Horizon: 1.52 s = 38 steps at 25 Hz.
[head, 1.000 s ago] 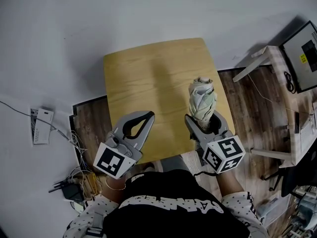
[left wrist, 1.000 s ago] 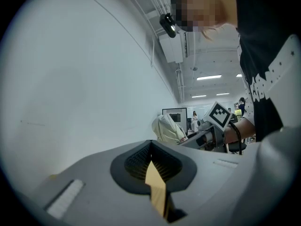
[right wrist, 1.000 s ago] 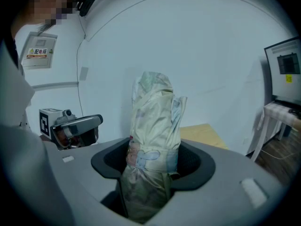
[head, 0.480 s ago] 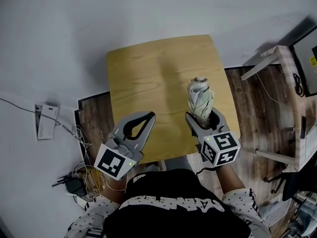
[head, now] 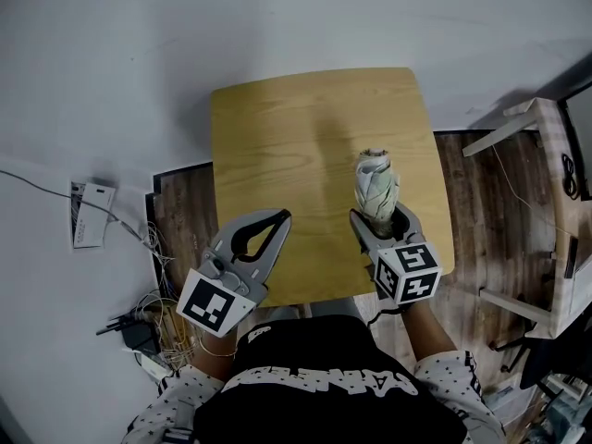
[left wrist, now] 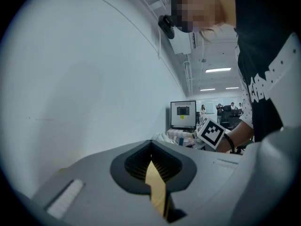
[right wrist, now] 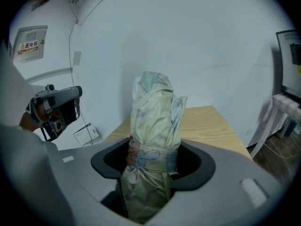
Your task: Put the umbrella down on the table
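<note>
A folded pale green umbrella [head: 377, 187] [right wrist: 153, 140] stands upright in my right gripper [head: 380, 222] [right wrist: 154, 164], whose jaws are shut on its lower part. It is held over the near right part of the small wooden table [head: 287, 146] [right wrist: 211, 126]. My left gripper [head: 262, 232] [left wrist: 153, 173] hovers at the table's near left edge, jaws shut with nothing between them.
White wall lies beyond the table. Cables and a power strip [head: 139, 336] lie on the floor at the left, with a white card [head: 91, 227] near them. A light wooden stand [head: 546, 202] is at the right, over dark wood flooring [head: 472, 211].
The right gripper with the umbrella has drawn slightly nearer and more upright over the table. The view has shifted left a little. The left gripper holds its place.
</note>
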{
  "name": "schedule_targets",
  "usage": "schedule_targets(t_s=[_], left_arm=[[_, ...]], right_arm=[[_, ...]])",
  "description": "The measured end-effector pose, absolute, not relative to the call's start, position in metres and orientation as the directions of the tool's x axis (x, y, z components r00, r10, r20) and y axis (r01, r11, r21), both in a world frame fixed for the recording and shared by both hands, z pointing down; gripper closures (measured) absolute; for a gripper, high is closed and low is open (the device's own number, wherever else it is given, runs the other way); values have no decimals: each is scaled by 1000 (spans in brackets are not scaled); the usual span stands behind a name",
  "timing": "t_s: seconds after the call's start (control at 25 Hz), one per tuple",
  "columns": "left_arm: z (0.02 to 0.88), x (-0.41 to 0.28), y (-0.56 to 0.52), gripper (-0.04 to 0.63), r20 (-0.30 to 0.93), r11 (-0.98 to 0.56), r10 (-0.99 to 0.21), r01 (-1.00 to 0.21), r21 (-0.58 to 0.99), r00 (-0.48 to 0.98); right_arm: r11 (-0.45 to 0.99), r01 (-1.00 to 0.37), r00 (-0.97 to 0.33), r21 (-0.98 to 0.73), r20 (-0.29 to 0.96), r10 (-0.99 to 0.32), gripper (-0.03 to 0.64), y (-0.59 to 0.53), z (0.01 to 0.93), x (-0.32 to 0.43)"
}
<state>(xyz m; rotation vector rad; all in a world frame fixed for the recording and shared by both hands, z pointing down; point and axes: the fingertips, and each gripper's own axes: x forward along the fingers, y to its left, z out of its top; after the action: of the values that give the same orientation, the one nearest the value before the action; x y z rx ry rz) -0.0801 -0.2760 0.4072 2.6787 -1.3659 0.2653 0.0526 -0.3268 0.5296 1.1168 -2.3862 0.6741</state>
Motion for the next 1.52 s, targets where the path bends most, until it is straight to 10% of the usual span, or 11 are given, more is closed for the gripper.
schedule_targets(t_s=[1.52], left_arm=[[429, -114, -292, 598, 285, -473, -838, -880, 50, 466]], right_arm=[[633, -763, -498, -134, 747, -441, 318, -358, 627, 26]])
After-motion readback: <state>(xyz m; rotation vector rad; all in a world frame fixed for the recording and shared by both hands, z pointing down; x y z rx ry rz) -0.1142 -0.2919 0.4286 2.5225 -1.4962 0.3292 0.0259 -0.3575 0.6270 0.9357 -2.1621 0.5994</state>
